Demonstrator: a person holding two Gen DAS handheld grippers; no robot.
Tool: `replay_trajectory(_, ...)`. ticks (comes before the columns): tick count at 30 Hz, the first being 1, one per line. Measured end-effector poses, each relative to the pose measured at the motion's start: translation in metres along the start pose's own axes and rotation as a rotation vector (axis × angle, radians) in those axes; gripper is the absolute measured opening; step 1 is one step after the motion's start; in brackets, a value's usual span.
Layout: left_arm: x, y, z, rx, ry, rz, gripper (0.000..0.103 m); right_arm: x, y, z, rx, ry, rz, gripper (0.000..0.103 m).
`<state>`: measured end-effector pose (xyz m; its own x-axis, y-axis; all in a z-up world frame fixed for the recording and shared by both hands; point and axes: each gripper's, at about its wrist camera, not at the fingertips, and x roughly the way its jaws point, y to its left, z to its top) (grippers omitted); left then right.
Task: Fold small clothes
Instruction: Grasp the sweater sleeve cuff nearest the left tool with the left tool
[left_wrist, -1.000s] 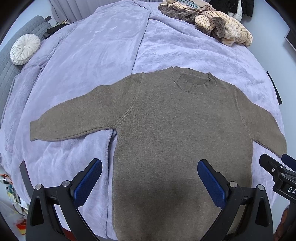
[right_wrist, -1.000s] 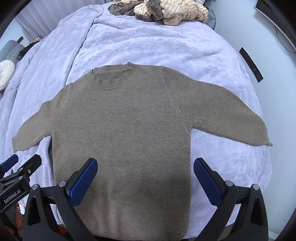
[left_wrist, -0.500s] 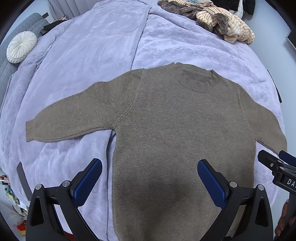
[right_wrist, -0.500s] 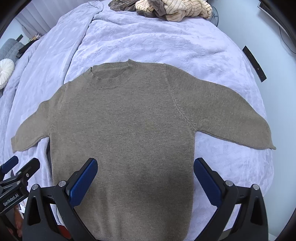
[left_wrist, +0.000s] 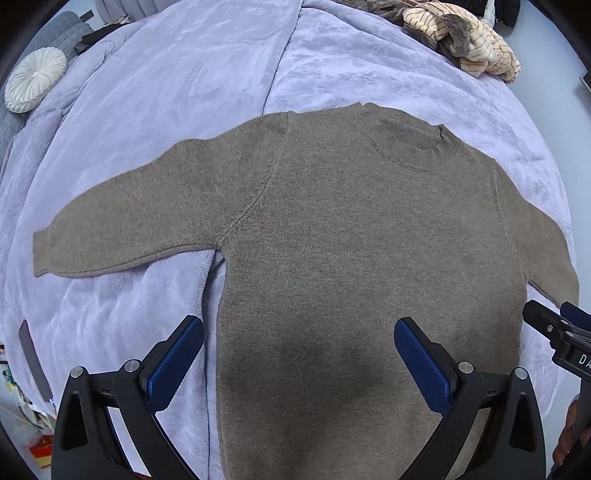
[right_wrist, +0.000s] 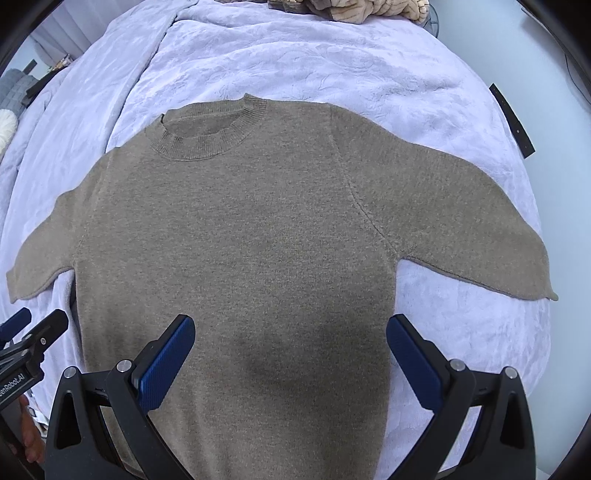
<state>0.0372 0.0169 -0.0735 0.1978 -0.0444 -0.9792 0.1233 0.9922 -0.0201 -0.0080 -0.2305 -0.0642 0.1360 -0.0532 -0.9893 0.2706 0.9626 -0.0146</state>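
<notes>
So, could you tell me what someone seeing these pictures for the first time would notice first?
A brown knit sweater lies flat, front up, with both sleeves spread wide, filling the middle of a lavender plush blanket. Both the left gripper and right gripper are open above its lower body, holding nothing. At the far edge sits a heap of cream striped clothes, and a round white cushion lies far left.

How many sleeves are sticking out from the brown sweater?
2. One sleeve stretches left across the purple blanket; the other sleeve stretches right. Both lie flat, unfolded, on the sweater.
</notes>
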Motion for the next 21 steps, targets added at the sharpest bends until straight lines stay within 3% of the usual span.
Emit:
replay_trajectory(5, 0.003, 0.001, 0.003, 0.011, 0.005, -0.023, 0.103, 0.001, 0.007, 0.004, 0.010, -0.009, 0.058, 0.103)
replay_trajectory(13, 0.008, 0.016, 0.005, -0.002, 0.007, -0.074, 0.103, 0.001, 0.016, 0.007, 0.044, -0.018, 0.064, 0.103)
replay_trajectory(17, 0.018, 0.047, 0.003, -0.073, -0.007, -0.133, 0.103, 0.000, 0.032, 0.006, 0.021, -0.037, 0.072, 0.103)
replay_trajectory(21, 0.038, 0.102, -0.002, -0.199, -0.012, -0.128, 0.103, 0.004, 0.059, -0.003, -0.029, -0.008, 0.082, 0.103)
